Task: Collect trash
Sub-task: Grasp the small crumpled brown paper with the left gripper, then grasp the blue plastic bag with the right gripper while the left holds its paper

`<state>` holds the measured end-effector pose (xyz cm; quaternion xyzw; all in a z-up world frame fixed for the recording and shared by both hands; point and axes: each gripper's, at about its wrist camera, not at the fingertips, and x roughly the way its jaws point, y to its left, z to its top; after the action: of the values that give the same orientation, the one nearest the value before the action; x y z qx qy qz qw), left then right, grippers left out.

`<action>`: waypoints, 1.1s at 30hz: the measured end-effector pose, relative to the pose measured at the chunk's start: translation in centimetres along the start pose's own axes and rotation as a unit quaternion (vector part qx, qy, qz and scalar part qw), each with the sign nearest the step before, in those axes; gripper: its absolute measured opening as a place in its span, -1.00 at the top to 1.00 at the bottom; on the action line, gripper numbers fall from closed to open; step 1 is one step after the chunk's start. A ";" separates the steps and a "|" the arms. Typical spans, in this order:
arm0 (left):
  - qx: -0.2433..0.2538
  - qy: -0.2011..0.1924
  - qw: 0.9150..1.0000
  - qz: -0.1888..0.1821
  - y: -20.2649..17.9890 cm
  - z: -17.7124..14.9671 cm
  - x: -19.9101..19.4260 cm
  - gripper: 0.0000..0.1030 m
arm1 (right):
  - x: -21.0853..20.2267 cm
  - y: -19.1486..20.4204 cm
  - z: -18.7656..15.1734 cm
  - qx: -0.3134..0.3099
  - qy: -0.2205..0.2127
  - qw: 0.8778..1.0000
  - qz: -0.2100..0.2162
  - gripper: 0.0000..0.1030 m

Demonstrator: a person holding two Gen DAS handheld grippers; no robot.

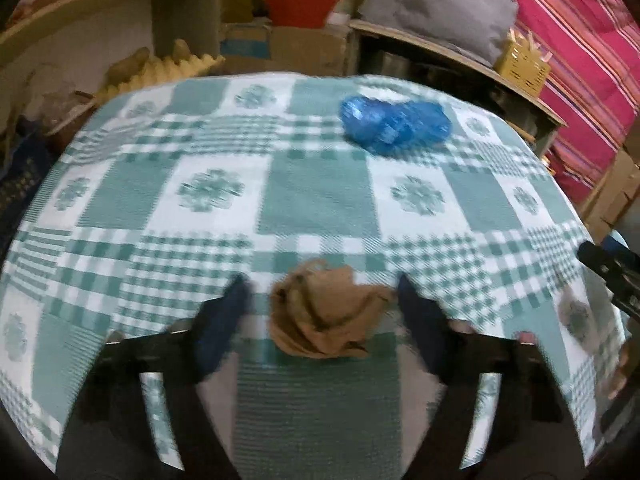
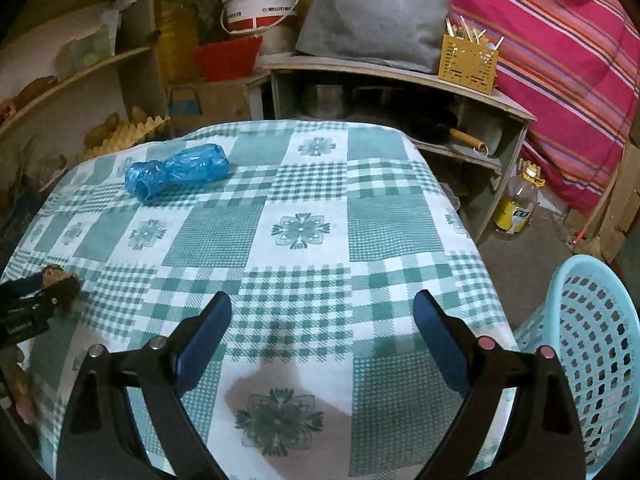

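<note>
A crumpled brown paper wad (image 1: pixel 324 316) lies on the green-and-white checked tablecloth (image 1: pixel 320 200) near its front edge. My left gripper (image 1: pixel 320 286) is low over the cloth with the wad between its blue fingers. A gap shows on the left side and the right pad is at the wad's edge, so the jaws stand open. The same wad (image 2: pixel 56 272) appears at the left edge of the right wrist view. A crushed blue plastic bottle (image 1: pixel 394 124) (image 2: pixel 176 170) lies at the far side of the table. My right gripper (image 2: pixel 322 304) hovers open over bare cloth, holding nothing.
A light blue perforated basket (image 2: pixel 592 340) stands on the floor at the table's right. Behind the table are a wooden shelf (image 2: pixel 400 76) with pots, a yellow utensil holder (image 2: pixel 466 62), a white bucket (image 2: pixel 260 4) and an egg tray (image 2: pixel 128 132). An oil bottle (image 2: pixel 516 206) stands on the floor.
</note>
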<state>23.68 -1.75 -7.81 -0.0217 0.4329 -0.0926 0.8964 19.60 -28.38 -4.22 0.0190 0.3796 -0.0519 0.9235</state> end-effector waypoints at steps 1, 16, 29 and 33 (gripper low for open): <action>0.011 -0.002 1.000 0.007 -0.5 -0.1 -0.1 -0.08 | 0.1 0.2 0.0 -0.002 0.002 1.000 0.000 -0.75; -0.020 -0.074 0.996 0.043 6.7 3.5 -5.3 0.03 | 0.7 8.0 3.7 -0.057 -0.013 0.998 0.034 -0.75; -0.072 -0.100 0.989 0.080 12.1 6.6 -4.6 0.03 | 4.1 14.3 7.3 -0.103 -0.014 0.994 0.047 -0.75; -0.073 -0.099 0.989 0.084 12.3 7.4 -3.7 0.02 | 5.4 15.5 8.2 -0.115 -0.009 0.992 0.052 -0.75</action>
<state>29.03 10.75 -1.76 -0.0599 0.3481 0.0179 0.9354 30.81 -13.99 -2.25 -0.0678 0.3736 0.0397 0.9243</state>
